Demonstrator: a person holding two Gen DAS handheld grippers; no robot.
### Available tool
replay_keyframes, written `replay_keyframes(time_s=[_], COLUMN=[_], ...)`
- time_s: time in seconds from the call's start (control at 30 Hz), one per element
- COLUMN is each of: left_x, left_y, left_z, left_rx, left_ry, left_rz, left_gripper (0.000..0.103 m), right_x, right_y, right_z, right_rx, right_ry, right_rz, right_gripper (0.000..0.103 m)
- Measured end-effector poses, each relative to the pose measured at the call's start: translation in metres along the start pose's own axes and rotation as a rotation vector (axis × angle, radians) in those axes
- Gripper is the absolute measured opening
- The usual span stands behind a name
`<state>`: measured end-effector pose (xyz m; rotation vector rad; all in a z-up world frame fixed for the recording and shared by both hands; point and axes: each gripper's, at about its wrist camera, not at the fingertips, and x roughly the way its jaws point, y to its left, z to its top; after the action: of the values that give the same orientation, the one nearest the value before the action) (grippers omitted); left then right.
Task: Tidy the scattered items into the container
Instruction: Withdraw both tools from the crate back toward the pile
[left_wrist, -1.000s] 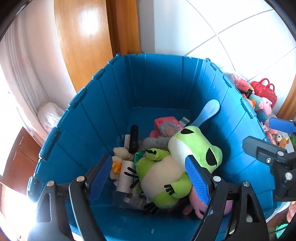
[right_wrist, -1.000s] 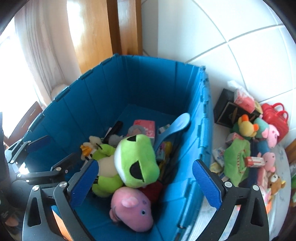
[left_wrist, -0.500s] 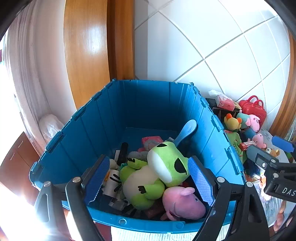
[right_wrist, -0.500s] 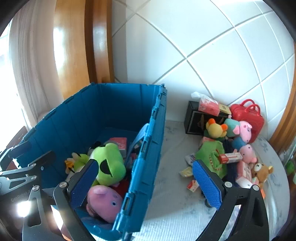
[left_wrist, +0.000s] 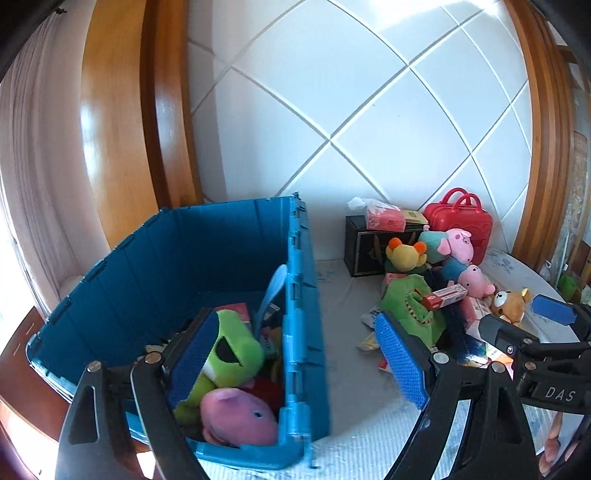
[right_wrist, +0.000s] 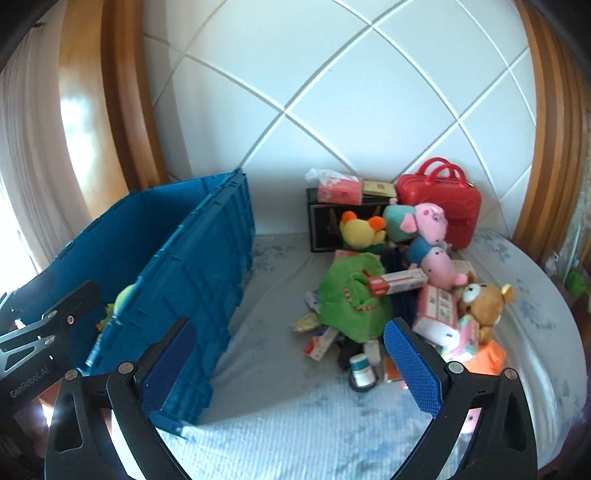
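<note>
Each hand-held gripper, left (left_wrist: 299, 360) and right (right_wrist: 291, 363), has glossy black arms with triangular cutouts, silver rivets and textured blue pads (right_wrist: 412, 369). White lettering reads "DAS" on one body, "GenRobot.AI" on the other.

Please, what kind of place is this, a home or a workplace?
Most likely a home bedroom: a padded white headboard rises behind a quilted bed cover, and plush toys like the brown bear lie heaped beside a blue crate.
</note>
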<state>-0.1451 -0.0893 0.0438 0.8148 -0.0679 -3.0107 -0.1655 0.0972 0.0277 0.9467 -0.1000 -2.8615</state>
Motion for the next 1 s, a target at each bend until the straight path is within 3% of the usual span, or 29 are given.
replay_keyframes(time_s=[0.27, 0.47, 0.7, 0.87, 1.0], left_x=[0.033, 0.059, 0.077, 0.09, 0.097], left_y=[-0.144, -0.216, -0.251, -0.249, -0.254], left_z=[-0.02, -0.048, -0.079, -0.102, -0.112], left_rx=[0.022, 0.049, 0.112, 0.082, 0.087], left_ry=[0.111, 0.259, 0.341, 0.377, 0.422], left_rz=[-0.043, -0.063, -0.09, -0.136, -0.145], left_gripper=[0.087, 0.087, 0.087, 0.087, 0.087], right_x=[0.0, 0.002, -0.003, -0.007, -0.004], right_y=[-0.155, -0.246, -0.303, -0.312, -0.317], right_z=[-0.022, -0.05, -0.086, -0.108, -0.117], right_rx=[0.061, 0.13, 0.222, 0.224, 0.243], right_ry=[0.033, 0.122, 0.214, 0.285, 0.31], right_rz=[-0.03, -0.077, -0.2, -0.278, -0.269], right_gripper=[0.103, 0.103, 0.103, 0.103, 0.103])
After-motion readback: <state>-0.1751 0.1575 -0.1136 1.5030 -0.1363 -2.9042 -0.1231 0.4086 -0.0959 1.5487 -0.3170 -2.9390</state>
